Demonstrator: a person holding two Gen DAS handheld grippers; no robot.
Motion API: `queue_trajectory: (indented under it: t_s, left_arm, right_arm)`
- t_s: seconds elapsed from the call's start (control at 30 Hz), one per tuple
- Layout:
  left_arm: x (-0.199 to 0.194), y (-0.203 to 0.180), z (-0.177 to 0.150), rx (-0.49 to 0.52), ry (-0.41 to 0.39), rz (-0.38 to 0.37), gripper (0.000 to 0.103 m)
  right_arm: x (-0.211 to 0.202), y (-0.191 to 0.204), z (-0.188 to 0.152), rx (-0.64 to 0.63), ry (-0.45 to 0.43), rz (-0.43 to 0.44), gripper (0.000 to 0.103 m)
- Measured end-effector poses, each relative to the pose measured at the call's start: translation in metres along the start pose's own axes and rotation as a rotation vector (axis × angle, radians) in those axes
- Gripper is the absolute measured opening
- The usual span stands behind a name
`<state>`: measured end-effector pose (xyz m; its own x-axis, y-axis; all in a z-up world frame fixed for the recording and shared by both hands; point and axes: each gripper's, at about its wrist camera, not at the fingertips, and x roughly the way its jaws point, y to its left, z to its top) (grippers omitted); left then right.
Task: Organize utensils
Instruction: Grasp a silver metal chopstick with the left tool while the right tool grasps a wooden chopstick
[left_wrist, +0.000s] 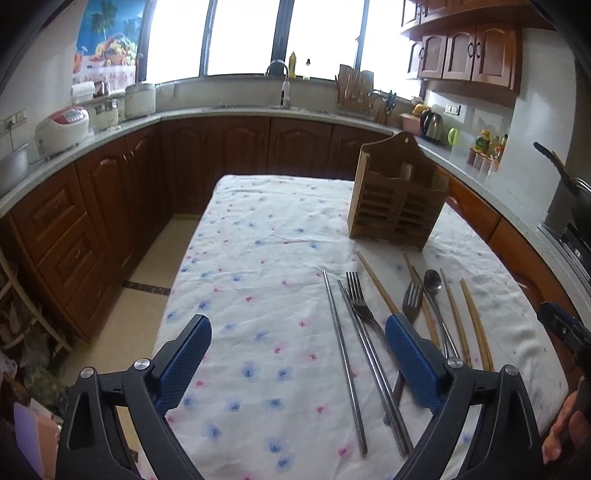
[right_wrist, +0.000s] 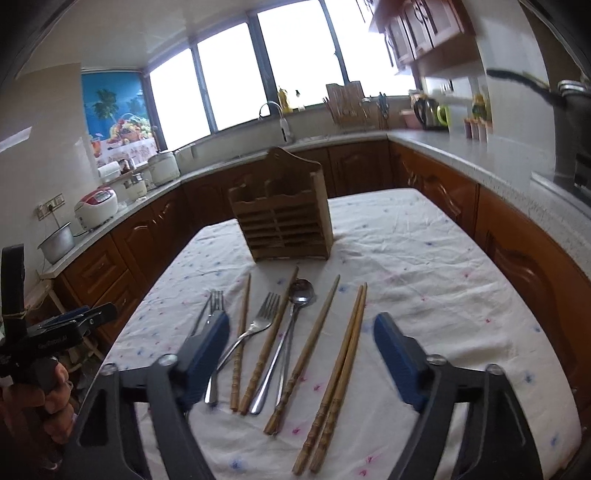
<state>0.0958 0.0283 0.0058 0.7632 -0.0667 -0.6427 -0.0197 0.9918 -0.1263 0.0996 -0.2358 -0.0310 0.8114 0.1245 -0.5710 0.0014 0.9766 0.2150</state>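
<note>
Utensils lie side by side on the flowered tabletop, just in front of a wooden holder that stands upright with its slots empty. Metal chopsticks sit furthest left, then two forks, a spoon and several wooden chopsticks. The left gripper hovers over bare cloth beside the metal pieces, jaws spread wide, holding nothing. The right gripper hangs above the wooden chopsticks, jaws equally wide apart.
</note>
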Motion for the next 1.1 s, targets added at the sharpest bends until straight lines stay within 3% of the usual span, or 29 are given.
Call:
queue_trajectory:
  t_s: [0.3,0.57,0.73,0.87,1.1]
  left_arm:
    - [0.054,-0.003,0.026,0.023,0.117,0.0,0.078]
    - [0.111,-0.014,0.045,0.065,0.223,0.006,0.066]
    - [0.153,-0.019,0.055,0.095,0.271,0.018,0.064]
    - [0.18,-0.021,0.057,0.119,0.316,0.019,0.056]
    - [0.202,-0.027,0.059,0.147,0.342,0.028,0.047]
  right_arm:
    - [0.047,-0.017,0.025,0.062,0.088,0.008,0.044]
    - [0.103,-0.029,0.037,0.101,0.206,0.017,0.033]
    - [0.133,-0.032,0.04,0.101,0.263,0.01,0.03]
    - [0.151,-0.031,0.041,0.088,0.303,0.0,0.026]
    - [0.174,-0.034,0.039,0.073,0.365,-0.021,0.021]
